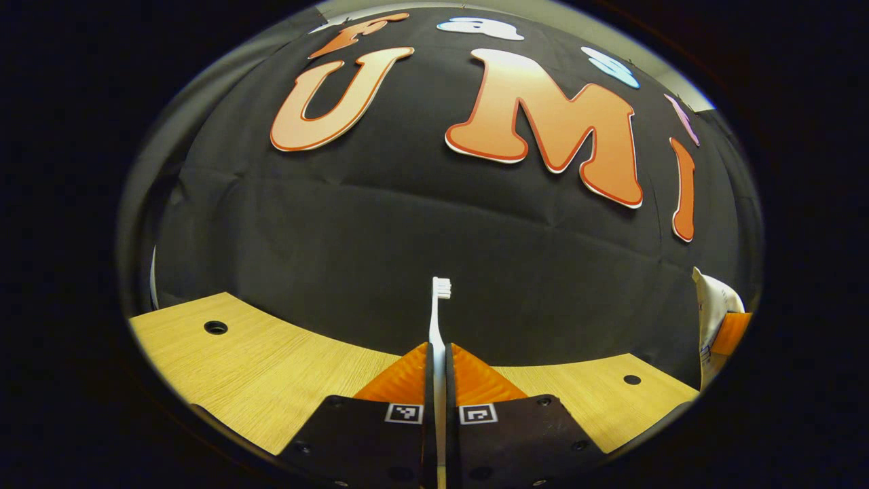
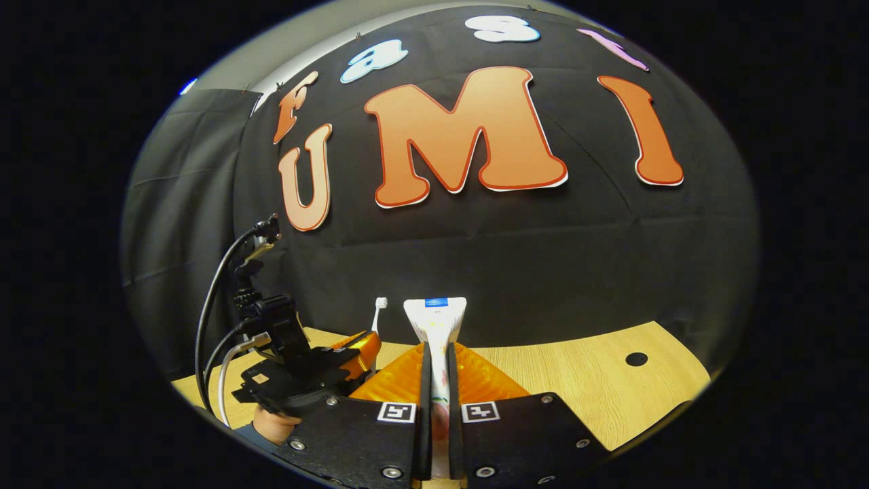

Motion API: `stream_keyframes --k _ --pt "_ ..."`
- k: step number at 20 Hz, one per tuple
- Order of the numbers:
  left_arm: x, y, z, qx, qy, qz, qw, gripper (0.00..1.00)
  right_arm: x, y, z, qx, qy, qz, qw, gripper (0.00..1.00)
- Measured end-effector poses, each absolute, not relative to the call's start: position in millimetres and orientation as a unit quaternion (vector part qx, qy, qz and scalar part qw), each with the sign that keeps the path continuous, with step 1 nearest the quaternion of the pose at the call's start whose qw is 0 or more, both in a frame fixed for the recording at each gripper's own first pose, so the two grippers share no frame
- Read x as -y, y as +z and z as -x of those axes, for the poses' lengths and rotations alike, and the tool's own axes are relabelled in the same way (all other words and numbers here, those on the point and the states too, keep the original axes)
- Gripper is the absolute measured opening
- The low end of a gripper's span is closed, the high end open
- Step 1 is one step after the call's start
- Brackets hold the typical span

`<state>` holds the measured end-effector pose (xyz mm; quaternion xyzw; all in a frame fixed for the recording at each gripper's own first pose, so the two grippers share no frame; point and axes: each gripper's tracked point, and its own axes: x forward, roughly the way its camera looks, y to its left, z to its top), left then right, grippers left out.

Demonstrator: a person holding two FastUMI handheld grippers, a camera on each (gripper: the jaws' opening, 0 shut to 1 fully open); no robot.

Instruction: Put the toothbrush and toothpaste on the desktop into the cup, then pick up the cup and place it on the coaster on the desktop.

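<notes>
The toothbrush (image 1: 439, 319) is being held upright in the left gripper (image 1: 439, 367), whose two fingers are pressed together on its handle, with the bristle head raised well above the table (image 1: 271, 353). In the right gripper view the same gripper (image 2: 353, 353) is being seen off to the left, with its cable and the hand (image 2: 271, 426) that carries it, and the brush head (image 2: 381, 303) is standing up just beside it.

The toothpaste (image 2: 436, 326) is being clamped in the right gripper (image 2: 436, 367), both fingers closed on the tube, with the flat crimped end pointing upward. In the left gripper view that tube (image 1: 709, 319) is being glimpsed at the far right edge, held above the table.

Both items are thus being carried clear of the table, side by side and near one another, so the picking-up part of the task is judged to be done for each. Neither item is yet being lowered into the cup, and where the cup and the coaster stand cannot be told from these views. What is left, by this judgement, is the larger share: each item is to be dropped into the cup, one gripper is to be freed, and the cup is then to be lifted and set on the coaster.
</notes>
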<state>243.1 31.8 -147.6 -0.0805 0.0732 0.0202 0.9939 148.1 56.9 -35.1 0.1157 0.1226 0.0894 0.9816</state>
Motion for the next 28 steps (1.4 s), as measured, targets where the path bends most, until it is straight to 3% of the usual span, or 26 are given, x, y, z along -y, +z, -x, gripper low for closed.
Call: stream_keyframes --k 8,25,27,28 --pt "-44 -150 -243 -0.058 0.037 0.104 0.992 0.05 -49 -44 -151 -0.124 0.081 -0.127 0.981 0.11" --pt "-39 -181 -230 -0.11 0.039 0.088 0.989 0.05 -38 -58 -151 -0.127 0.077 -0.146 0.978 0.1" --pt "-34 -180 -223 -0.111 0.03 0.08 0.99 0.06 -40 -56 -148 -0.126 0.078 -0.151 0.977 0.1" --pt "-30 -177 -218 -0.114 0.023 0.073 0.991 0.13 -39 -54 -147 -0.126 0.077 -0.151 0.977 0.1"
